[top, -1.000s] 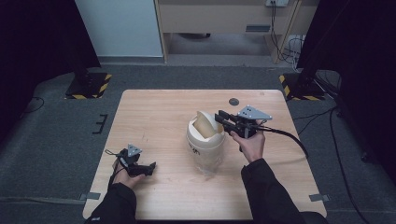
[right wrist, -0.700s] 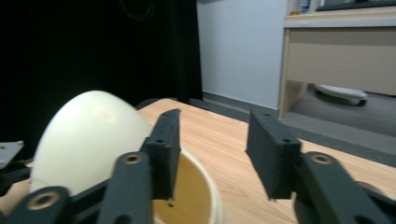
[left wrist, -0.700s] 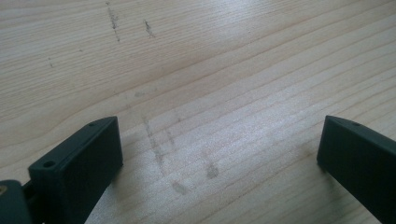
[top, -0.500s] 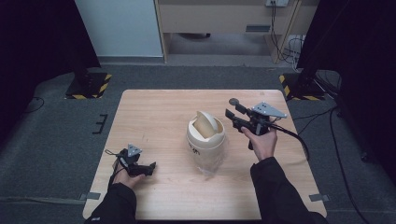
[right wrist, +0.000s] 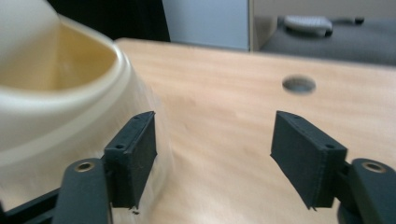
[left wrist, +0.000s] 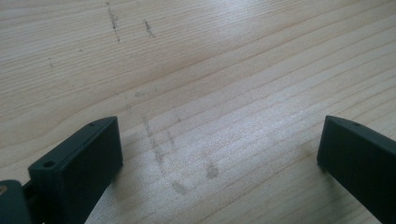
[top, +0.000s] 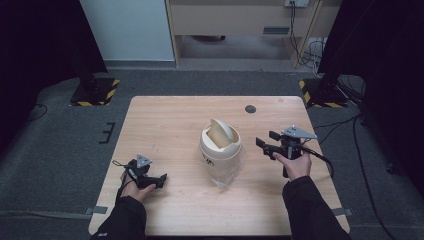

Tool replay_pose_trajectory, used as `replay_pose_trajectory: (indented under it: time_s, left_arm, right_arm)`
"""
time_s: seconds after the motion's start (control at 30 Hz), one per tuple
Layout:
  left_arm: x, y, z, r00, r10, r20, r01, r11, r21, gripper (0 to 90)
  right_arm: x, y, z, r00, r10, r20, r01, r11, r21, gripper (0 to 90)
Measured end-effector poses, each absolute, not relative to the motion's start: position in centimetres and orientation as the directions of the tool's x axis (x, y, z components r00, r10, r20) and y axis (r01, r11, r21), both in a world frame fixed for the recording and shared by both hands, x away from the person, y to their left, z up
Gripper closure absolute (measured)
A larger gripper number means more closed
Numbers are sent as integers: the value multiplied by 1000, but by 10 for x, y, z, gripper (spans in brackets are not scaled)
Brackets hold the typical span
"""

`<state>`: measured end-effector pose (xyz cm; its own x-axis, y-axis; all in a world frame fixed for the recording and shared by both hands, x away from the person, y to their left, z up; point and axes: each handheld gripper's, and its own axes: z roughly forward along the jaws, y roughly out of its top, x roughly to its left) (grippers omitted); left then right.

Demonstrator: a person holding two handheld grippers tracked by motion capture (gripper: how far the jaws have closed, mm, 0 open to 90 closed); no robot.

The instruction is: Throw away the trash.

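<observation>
Two hand-held grippers flank one small cream plastic bin with a tilted swing lid (top: 220, 145), and what counts is which of them stands closer to it. At the left, the left gripper (top: 159, 180) rests low on the pale wooden table (top: 165, 120) near the person's edge, well apart from the bin; its own view shows both black jaws spread wide with nothing but bare wood grain between them. From there the bin lies away to the right and farther up the table.

The bin stands upright at about the middle of the tabletop, its long axis vertical, the flap of the lid tipped up toward the far side. A clear liner or lower body seems to hang below the cream collar, though I cannot tell which.

At the right, the right gripper (top: 265, 144) is held just above the table, pointing leftward at the bin's side, near it but not touching. Its jaws have just been opening and now stand wide with nothing between them; in the right gripper view the bin (right wrist: 56, 93) fills the left edge, just beside the left jaw, while the dark round hole in the tabletop (right wrist: 299, 84) shows beyond. By my judgement the right hand (top: 295, 165) is far better placed for any next contact.
</observation>
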<state>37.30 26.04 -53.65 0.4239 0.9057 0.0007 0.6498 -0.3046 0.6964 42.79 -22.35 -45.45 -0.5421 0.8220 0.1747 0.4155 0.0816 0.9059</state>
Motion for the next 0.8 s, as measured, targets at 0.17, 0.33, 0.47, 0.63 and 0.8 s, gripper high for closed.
replay_pose_trajectory:
  time_s: [0.17, 0.33, 0.47, 0.63, 0.8]
  left_arm:
    - [373, 260, -536, 424, 906, 1, 650, -304, 696, 0]
    - [373, 260, -537, 424, 906, 1, 650, -305, 696, 0]
    - [373, 260, -536, 424, 906, 1, 650, -304, 697, 0]
    - [373, 260, -537, 424, 906, 0, 650, -304, 697, 0]
    - [373, 260, -537, 424, 906, 1, 649, -304, 697, 0]
  right_arm:
    - [421, -241, -477, -519, 834, 184, 479, 106, 871, 255]
    - [419, -256, -495, -488, 857, 166, 541, 147, 828, 206]
    - [419, -266, -510, -481, 869, 114, 594, 227, 772, 187]
    - [419, -274, -517, -479, 875, 74, 611, 271, 744, 180]
    - [421, -276, -524, -499, 865, 49, 620, 316, 718, 165]
